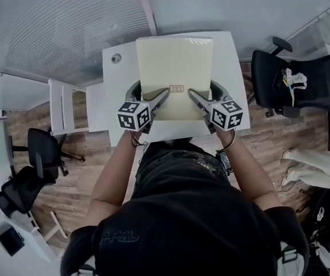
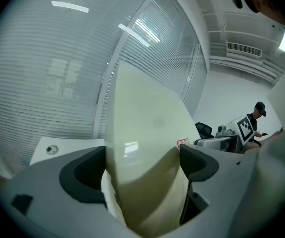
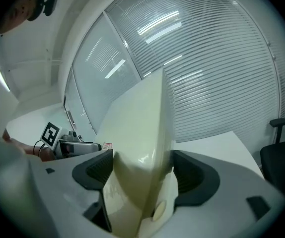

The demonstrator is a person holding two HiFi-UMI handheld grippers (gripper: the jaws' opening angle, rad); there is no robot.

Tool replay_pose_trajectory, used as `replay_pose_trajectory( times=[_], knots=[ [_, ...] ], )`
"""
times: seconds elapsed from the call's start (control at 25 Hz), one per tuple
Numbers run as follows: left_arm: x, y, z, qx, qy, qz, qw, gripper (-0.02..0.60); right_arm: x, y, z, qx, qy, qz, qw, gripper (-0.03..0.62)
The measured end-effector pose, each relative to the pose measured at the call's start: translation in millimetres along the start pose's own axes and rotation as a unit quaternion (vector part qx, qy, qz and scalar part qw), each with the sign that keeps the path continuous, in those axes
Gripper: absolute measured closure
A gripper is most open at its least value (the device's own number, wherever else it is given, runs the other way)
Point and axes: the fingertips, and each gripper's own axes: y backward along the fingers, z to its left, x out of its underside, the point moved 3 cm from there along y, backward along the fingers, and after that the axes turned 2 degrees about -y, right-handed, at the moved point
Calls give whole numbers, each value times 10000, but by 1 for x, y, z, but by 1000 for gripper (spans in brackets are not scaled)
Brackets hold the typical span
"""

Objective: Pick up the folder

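Observation:
A pale yellow folder [image 1: 175,68] with a small red label [image 1: 176,88] is held over the white table [image 1: 118,79]. My left gripper [image 1: 155,100] is shut on its near left part and my right gripper [image 1: 198,100] is shut on its near right part. In the left gripper view the folder [image 2: 142,128] fills the gap between the dark pads [image 2: 196,158] of that gripper [image 2: 142,165]. The right gripper view shows the folder [image 3: 141,123] pinched edge-on in the right gripper [image 3: 142,172]. Whether it touches the table is hidden.
A round grommet [image 1: 116,58] sits in the table's far left corner. A black office chair [image 1: 294,82] stands to the right, another black chair [image 1: 38,154] and a white shelf unit [image 1: 61,105] to the left. Glass walls with blinds [image 1: 67,22] lie beyond.

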Motion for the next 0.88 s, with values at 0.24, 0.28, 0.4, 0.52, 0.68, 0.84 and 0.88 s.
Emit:
replay_pose_trajectory(
  times=[0.24,0.28,0.4,0.52,0.68,0.84,0.88],
  knots=[
    [12,44,-1,-64,-71,-158,9998,115,14,10,39,-40,140,-85,9999,227],
    [16,51,-2,-63,-55,-170,9998,115,17,12,47,-31,158,-94,9998,226],
    [26,74,-2,-73,15,-200,9998,115,28,18,68,-23,202,-130,9997,226],
    [40,101,-6,-59,9,-206,9998,115,44,29,93,-5,223,-146,9996,225],
    [57,139,-13,-62,-2,-303,9995,115,61,44,126,-8,305,-172,9994,224],
    [65,167,-23,-37,-152,-393,9991,116,76,61,151,48,308,-252,9992,223],
    [66,173,-25,-23,-166,-414,9990,115,78,65,157,67,307,-275,9991,223]
  ],
)
